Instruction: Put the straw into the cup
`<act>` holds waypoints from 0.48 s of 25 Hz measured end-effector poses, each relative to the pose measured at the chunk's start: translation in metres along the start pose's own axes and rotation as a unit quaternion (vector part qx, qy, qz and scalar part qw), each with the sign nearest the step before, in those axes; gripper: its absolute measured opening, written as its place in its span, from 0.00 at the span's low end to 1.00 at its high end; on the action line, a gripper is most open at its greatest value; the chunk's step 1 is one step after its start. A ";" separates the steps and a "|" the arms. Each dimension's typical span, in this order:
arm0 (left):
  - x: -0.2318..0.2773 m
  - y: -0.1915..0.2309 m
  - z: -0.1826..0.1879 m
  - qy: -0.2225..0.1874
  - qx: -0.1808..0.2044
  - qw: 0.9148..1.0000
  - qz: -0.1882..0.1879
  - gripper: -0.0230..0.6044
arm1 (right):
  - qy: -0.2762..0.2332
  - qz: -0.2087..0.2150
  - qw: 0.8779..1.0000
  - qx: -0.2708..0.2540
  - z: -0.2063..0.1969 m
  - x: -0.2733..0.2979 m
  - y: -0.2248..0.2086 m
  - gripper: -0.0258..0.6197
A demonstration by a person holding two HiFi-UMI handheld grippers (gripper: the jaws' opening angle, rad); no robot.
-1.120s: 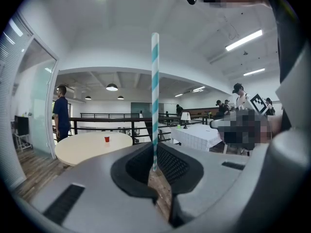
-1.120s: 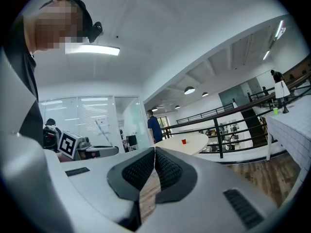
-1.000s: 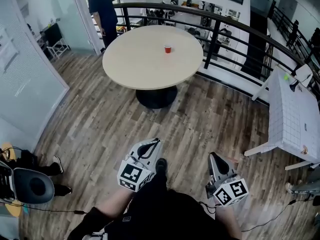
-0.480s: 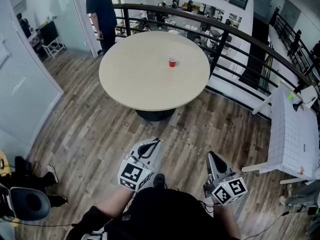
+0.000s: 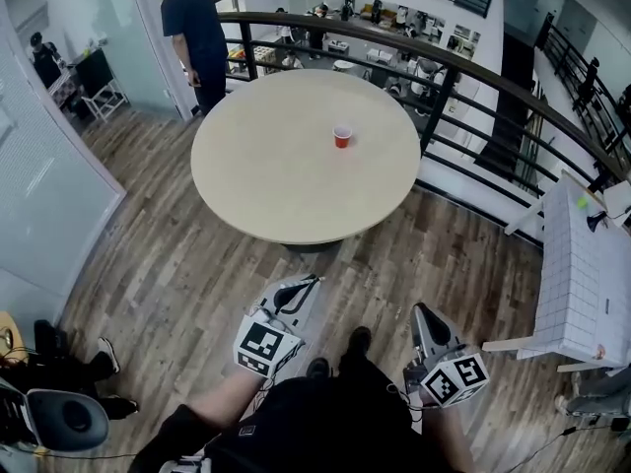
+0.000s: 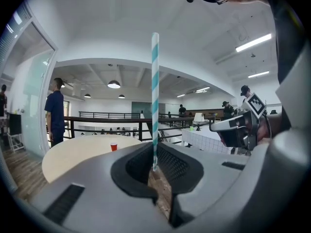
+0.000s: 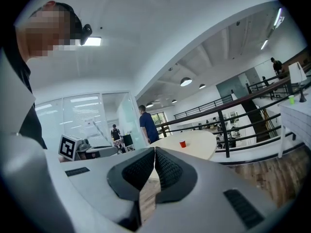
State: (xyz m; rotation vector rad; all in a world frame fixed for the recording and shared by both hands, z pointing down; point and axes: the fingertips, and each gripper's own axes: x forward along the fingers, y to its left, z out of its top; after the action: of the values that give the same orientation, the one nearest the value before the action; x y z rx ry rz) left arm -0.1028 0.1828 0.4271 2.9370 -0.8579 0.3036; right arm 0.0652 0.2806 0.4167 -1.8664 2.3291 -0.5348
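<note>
A small red cup (image 5: pixel 342 137) stands on the round beige table (image 5: pixel 266 175), well ahead of both grippers. It also shows in the left gripper view as the cup (image 6: pixel 113 147) and in the right gripper view as the cup (image 7: pixel 182 143). My left gripper (image 5: pixel 304 286) is shut on a teal-and-white striped straw (image 6: pixel 155 101), which stands upright between the jaws (image 6: pixel 154 165). My right gripper (image 5: pixel 424 315) is shut with nothing in it, its pads meeting at the tips (image 7: pixel 154 152). Both grippers are held near the person's body, over the wood floor.
A person in dark clothes (image 5: pixel 194 33) stands at the table's far left side. A black railing (image 5: pixel 444 77) curves behind the table. A white tiled table (image 5: pixel 582 264) is at the right, a glass wall at the left, and a chair (image 5: pixel 59 417) at the lower left.
The table and cup have drawn nearer and sit lower in the head view as the person walks toward them. Both grippers keep their pose, and the straw stays gripped.
</note>
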 end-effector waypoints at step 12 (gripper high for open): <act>0.110 0.053 0.023 0.004 -0.014 0.999 0.042 0.08 | 0.006 0.053 0.999 -0.004 0.046 0.111 -0.094 0.08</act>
State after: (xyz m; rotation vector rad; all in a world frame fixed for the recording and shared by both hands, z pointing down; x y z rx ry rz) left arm -0.0373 0.0776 0.4281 2.8771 -0.9791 0.3059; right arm 0.1390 0.1476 0.4205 -1.7364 2.4234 -0.5263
